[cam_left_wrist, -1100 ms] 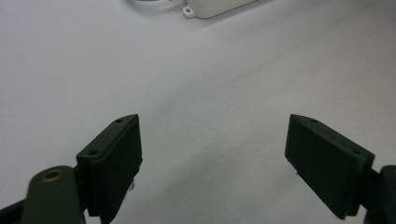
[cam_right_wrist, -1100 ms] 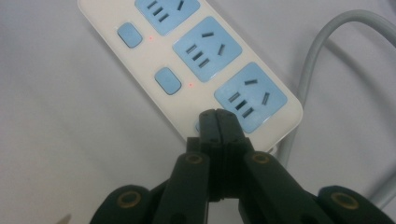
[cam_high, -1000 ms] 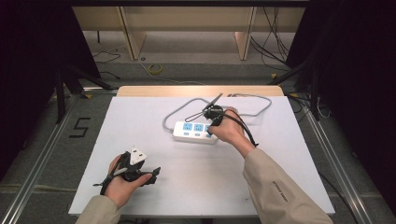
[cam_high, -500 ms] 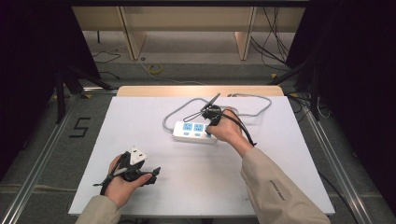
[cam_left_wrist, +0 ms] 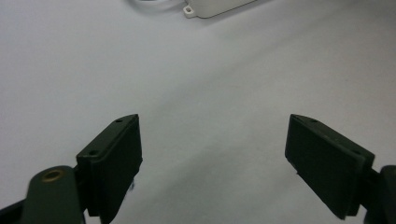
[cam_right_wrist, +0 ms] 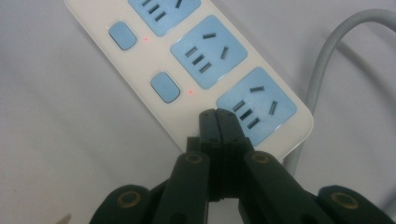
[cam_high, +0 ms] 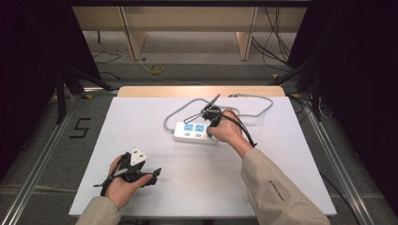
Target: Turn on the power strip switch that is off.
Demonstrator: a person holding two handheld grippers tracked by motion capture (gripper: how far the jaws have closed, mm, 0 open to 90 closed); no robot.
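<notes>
A white power strip (cam_high: 190, 131) with blue sockets and blue switches lies mid-table, and its grey cable (cam_high: 256, 112) loops behind it. My right gripper (cam_high: 210, 133) points down at the strip's right end. In the right gripper view its jaws (cam_right_wrist: 218, 117) are shut, tips touching the strip (cam_right_wrist: 140, 70) beside the nearest socket (cam_right_wrist: 257, 105), in line with the two switches (cam_right_wrist: 165, 87). Small red lights glow by both switches. My left gripper (cam_high: 154, 176) rests near the table's front left, jaws open and empty (cam_left_wrist: 212, 154), pointing toward the strip's corner (cam_left_wrist: 212, 5).
The white table top (cam_high: 281, 154) has bare room around both hands. A wooden strip (cam_high: 197, 91) runs along the far edge. Cables lie on the floor beyond, and a "5" is marked on the floor (cam_high: 80, 127) at the left.
</notes>
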